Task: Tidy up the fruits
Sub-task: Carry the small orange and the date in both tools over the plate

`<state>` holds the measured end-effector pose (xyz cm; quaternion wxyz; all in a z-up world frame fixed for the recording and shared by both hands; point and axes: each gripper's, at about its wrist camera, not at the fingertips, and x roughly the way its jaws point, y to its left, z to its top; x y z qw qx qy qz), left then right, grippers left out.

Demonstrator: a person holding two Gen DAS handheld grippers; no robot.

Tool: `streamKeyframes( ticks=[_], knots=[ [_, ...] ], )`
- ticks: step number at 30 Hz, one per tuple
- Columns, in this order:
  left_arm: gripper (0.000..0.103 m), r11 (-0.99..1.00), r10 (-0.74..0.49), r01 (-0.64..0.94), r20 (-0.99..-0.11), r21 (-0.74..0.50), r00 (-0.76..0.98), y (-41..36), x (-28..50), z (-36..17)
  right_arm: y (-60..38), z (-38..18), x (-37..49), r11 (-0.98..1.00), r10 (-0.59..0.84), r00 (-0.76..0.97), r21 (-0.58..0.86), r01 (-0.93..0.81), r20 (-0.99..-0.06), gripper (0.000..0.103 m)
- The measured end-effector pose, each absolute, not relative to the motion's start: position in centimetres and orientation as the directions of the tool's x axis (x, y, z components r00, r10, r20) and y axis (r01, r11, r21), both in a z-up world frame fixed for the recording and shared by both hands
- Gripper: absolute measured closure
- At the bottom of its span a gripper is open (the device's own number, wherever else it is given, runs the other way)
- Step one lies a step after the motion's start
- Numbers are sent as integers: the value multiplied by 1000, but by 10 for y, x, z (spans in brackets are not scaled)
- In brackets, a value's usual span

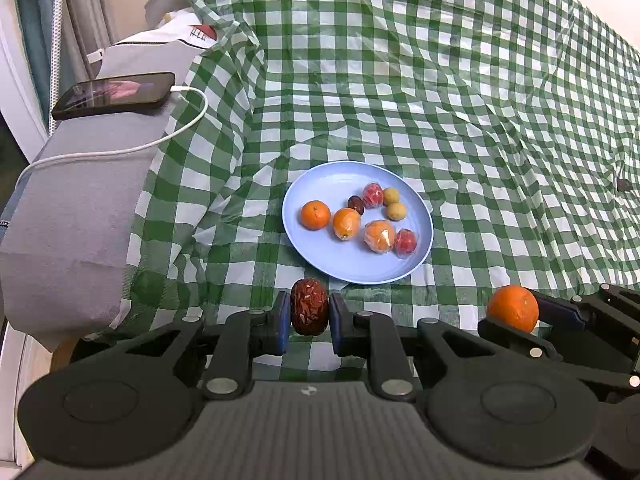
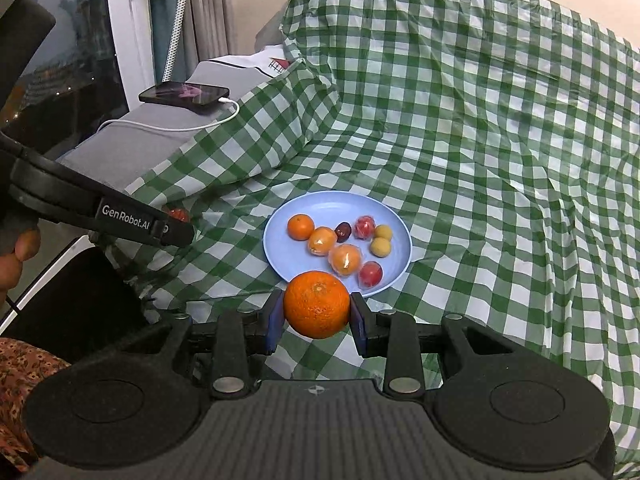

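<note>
Left hand-held gripper [image 1: 309, 312] clamped on wrinkled date [image 1: 309, 307], right hand-held gripper [image 2: 317, 312] clamped on dimpled orange [image 2: 317, 304], round blue plate [image 2: 280, 216]

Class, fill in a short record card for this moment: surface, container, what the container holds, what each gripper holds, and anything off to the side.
surface: green and white checked cloth
container: blue plate, flat on the cloth
on plate: one bare orange fruit, two wrapped orange fruits, two wrapped red fruits, two small yellow-green fruits, one small dark fruit
left gripper: jaws shut on a wrinkled red date
right gripper: jaws shut on an orange
side: phone on charging cable
</note>
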<state>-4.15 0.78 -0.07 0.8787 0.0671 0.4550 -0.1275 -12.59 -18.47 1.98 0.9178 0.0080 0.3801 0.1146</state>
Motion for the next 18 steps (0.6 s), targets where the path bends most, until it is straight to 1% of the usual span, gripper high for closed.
streamKeyframes(
  ticks=[18],
  knots=[
    [81,958,-151,288,-843,4,516,6,-23,-15,-184,7,-109,975,207,656,101,-197,-726,67]
  ],
)
